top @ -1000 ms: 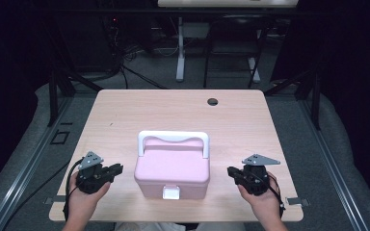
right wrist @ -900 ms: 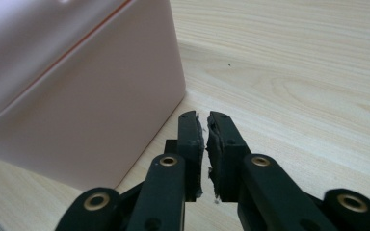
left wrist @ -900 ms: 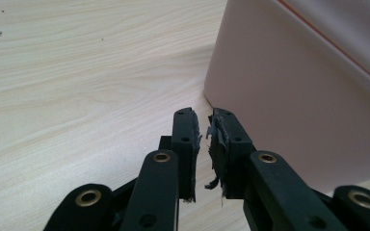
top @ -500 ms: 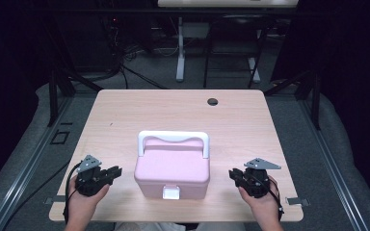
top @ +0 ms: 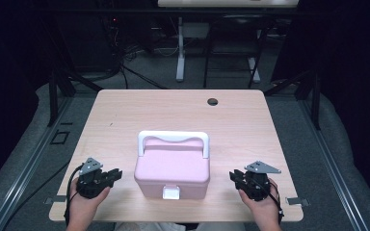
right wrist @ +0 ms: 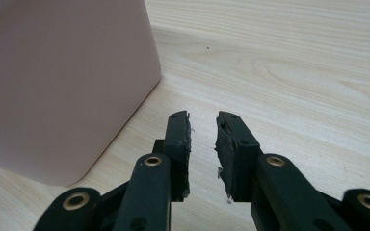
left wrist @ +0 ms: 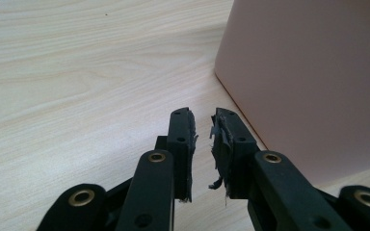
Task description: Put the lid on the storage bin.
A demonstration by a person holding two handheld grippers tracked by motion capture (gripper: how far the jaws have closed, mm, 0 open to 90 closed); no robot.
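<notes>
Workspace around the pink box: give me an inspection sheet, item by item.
Surface: light wood table, with a small dark round hole near its far edge.
Job's things: pink box, lid down, white handle lying toward the far side, white latch facing the person.
Clutter: nothing seen.
Grippers: left gripper and right gripper flank the box, apart from it; each has a narrow gap between its jaws with nothing in it, both having just been opening.
Cables: black cable trails from the left gripper; more on the floor behind.
Surroundings: dark room, grey floor, white stand beyond the table.
</notes>
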